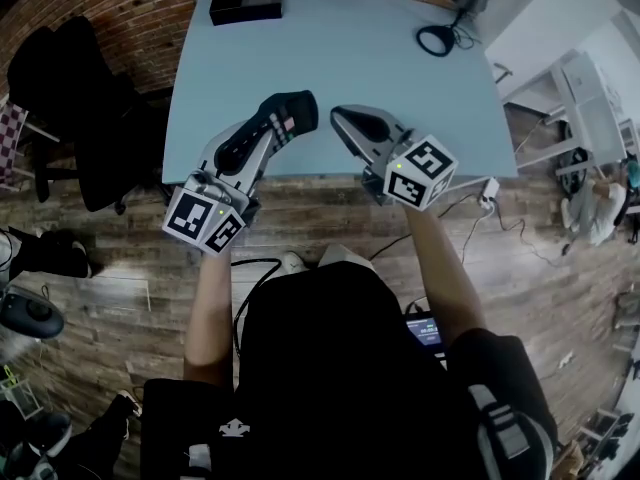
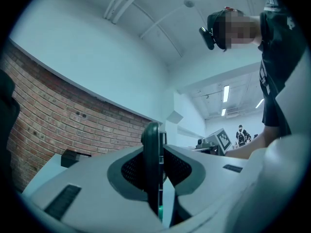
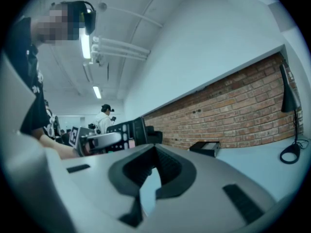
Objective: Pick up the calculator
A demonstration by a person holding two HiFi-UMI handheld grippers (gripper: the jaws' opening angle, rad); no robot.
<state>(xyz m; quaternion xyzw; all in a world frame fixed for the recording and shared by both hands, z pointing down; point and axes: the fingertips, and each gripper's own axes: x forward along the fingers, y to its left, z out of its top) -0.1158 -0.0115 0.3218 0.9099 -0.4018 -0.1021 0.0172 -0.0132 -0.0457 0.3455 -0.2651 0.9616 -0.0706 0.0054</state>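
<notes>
Person in a dark top stands at the near edge of a pale blue worktop [image 1: 340, 58], forearms out, one hand-held gripper in each hand. Wooden floor [image 1: 120, 288] underfoot, cables trailing across it.

Left hand-held gripper [image 1: 262, 136]: jaws clamped on the calculator [image 1: 283, 118]. The calculator is off the worktop, raised over its near edge and tilted, its far end sticking out past the jaws. In the left gripper view it shows edge-on, a thin dark slab [image 2: 151, 169] upright between the two pads. In the right gripper view its keys face that camera [image 3: 124, 132].

Right hand-held gripper [image 1: 345, 121]: just to the right of the calculator, apart from it, also over the near edge. Jaw tips pressed together, nothing between them.

Marker cubes sit at the rear of each tool, left [image 1: 205, 218] and right [image 1: 420, 173].

Further out: a black box [image 1: 247, 0] at the far edge of the worktop, left of centre; a black ring with a cable [image 1: 437, 39] near the far right corner. Both are well apart from the grippers.

Beyond: a brick wall [image 1: 130, 8]; a black chair [image 1: 75, 83] off the worktop's left side.
</notes>
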